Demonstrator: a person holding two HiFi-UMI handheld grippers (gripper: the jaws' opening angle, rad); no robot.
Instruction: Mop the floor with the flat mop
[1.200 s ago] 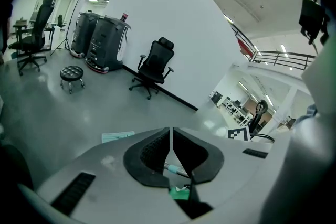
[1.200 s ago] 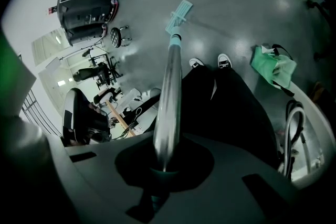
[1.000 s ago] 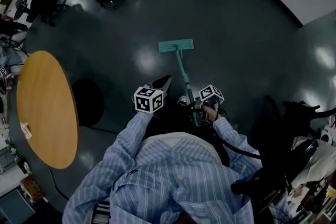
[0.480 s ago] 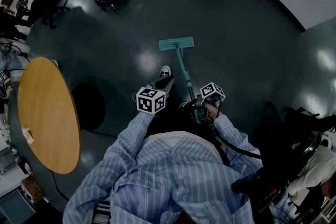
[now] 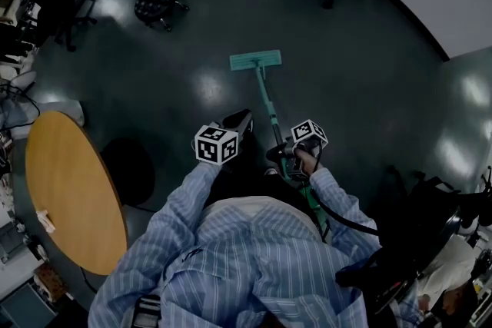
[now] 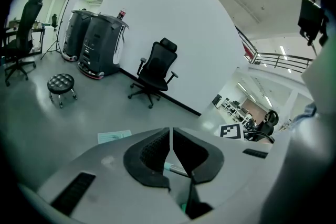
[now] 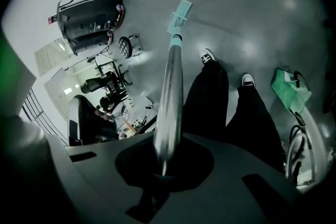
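From the head view, the flat mop runs its long axis away from me. Its handle slants up from the floor into my right claw, and its teal pad lies crosswise and flat at the far end. My left claw hangs just beside the handle, not touching it. A round wooden counter stands well off to my left.

The left gripper view shows what the head view cannot: this claw is pressed together at the tips with nothing gripped. The pad shows beyond it, with an office chair by the wall.

The right gripper view shows this claw clamped around the metal handle, which points straight out to the pad. My shoes stand beside it.
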